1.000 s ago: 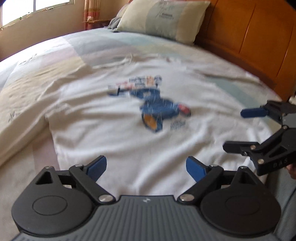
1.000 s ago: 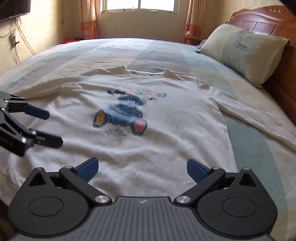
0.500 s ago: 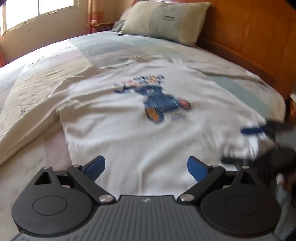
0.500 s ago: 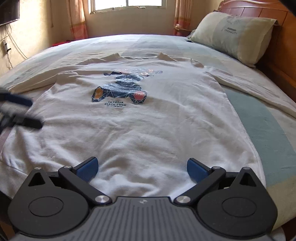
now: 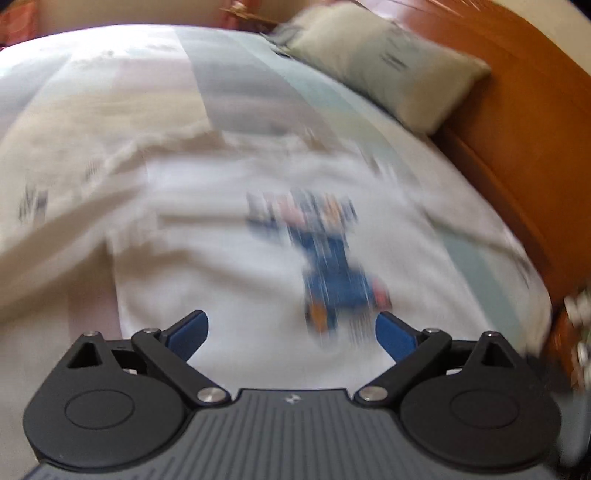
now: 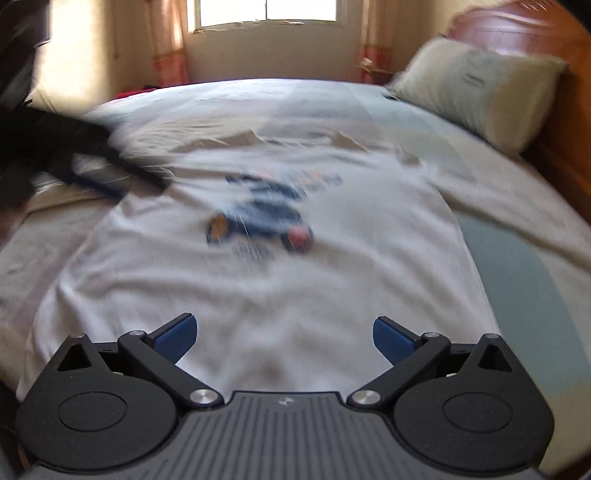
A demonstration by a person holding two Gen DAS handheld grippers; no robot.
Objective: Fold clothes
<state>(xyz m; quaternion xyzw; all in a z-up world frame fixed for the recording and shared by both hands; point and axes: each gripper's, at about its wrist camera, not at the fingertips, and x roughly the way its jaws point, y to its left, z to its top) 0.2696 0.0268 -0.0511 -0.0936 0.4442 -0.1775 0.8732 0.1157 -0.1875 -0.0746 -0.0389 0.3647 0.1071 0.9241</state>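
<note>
A white long-sleeved shirt (image 5: 229, 236) (image 6: 295, 280) with a blue cartoon print (image 5: 328, 273) (image 6: 262, 218) lies flat, front up, on the bed. Both views are blurred by motion. My left gripper (image 5: 291, 330) is open over the shirt's hem area, nothing between its blue pads. My right gripper (image 6: 284, 334) is open too, above the hem on the other side. In the right wrist view the left gripper (image 6: 122, 177) shows as a dark blur over the shirt's left sleeve. One sleeve (image 6: 517, 218) stretches out to the right.
The bed (image 6: 524, 295) has a pastel striped cover. A pillow (image 5: 384, 70) (image 6: 480, 88) leans on the wooden headboard (image 5: 524, 122). A window (image 6: 266, 14) and curtains stand behind the far side of the bed.
Both grippers have moved fast, blurring the views. The left gripper has shifted forward and up the shirt's left side toward the sleeve. Both stay open.
</note>
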